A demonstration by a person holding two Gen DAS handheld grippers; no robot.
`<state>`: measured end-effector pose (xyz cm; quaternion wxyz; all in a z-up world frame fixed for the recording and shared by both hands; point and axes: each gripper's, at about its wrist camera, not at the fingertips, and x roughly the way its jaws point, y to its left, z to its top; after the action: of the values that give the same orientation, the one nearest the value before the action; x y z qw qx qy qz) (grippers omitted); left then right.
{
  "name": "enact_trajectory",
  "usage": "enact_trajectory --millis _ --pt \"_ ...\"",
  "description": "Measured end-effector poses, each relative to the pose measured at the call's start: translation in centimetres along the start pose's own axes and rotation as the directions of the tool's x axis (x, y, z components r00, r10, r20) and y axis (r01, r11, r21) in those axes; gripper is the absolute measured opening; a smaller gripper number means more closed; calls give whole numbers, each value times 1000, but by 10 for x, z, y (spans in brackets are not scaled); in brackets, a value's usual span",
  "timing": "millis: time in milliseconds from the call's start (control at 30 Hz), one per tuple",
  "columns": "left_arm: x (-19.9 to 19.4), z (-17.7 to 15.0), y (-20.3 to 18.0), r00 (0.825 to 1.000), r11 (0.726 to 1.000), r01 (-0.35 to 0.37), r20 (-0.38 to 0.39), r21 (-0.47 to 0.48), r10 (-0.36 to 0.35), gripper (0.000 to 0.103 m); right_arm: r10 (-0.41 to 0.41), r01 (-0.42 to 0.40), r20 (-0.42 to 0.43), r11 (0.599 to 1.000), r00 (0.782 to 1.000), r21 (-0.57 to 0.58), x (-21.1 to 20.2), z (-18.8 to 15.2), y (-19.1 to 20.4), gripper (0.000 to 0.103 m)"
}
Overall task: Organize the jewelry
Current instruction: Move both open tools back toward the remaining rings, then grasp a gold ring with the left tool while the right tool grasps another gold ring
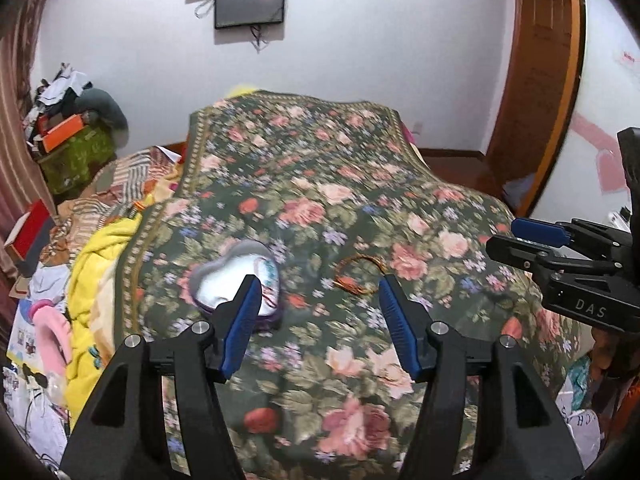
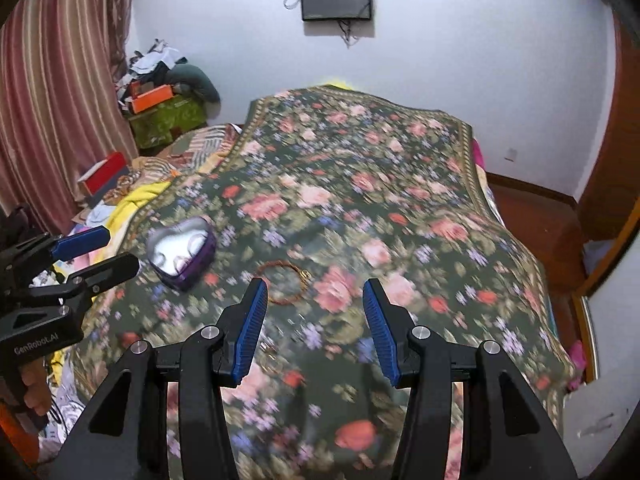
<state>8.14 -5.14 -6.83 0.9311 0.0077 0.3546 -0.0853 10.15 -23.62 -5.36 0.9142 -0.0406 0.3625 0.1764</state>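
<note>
A heart-shaped purple tin (image 1: 236, 276) (image 2: 180, 250) with a shiny silver inside lies open on the floral bedspread (image 1: 320, 184) (image 2: 360, 168). To its right lies a thin reddish-brown bracelet (image 1: 360, 276) (image 2: 286, 280). My left gripper (image 1: 318, 294) hovers open above both, its left finger overlapping the tin. My right gripper (image 2: 314, 300) is open too, held above the cloth just right of the bracelet. A small gold ring-like piece (image 2: 269, 348) lies by the right gripper's left finger. Each gripper shows in the other's view (image 1: 560, 256) (image 2: 80, 256).
A yellow blanket (image 1: 100, 280) and patterned cloths are heaped along the bed's left side, with a red box (image 2: 102, 174) and a cluttered green box (image 2: 168, 120) by the striped curtain. A wooden door frame (image 1: 560, 80) stands to the right.
</note>
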Motion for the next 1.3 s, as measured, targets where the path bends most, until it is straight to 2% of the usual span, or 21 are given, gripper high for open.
enact_trajectory --millis 233,300,400,667,767,833,1000,1167,1300 --pt "32 -19 -10 992 1000 30 -120 10 -28 60 -13 14 -96 1000 995 14 11 -27 -15 46" --pt "42 -27 -10 984 998 63 -168 -8 -63 60 0 3 -116 1000 993 21 13 -34 -16 46" --pt "61 -41 -14 958 992 122 -258 -26 -125 60 20 -15 -130 999 991 37 15 -41 -15 46" --pt "84 -65 -40 925 984 172 -351 42 -147 60 57 -48 -165 997 985 56 18 -53 -13 46" --pt "86 -69 -46 933 984 162 -336 73 -129 60 67 -57 -179 996 981 62 21 -56 -13 46" --pt "85 -70 -47 937 983 165 -323 84 -129 52 74 -62 -192 996 979 68 24 -58 -14 46" --pt "88 -71 -46 944 982 169 -299 84 -137 24 96 -80 -213 993 972 83 32 -60 -12 46" --pt "88 -70 -41 942 981 184 -295 57 -160 24 117 -104 -221 992 968 68 38 -60 -2 46" --pt "87 -66 -33 948 987 158 -286 35 -142 24 148 -132 -251 988 957 79 52 -62 2 46"
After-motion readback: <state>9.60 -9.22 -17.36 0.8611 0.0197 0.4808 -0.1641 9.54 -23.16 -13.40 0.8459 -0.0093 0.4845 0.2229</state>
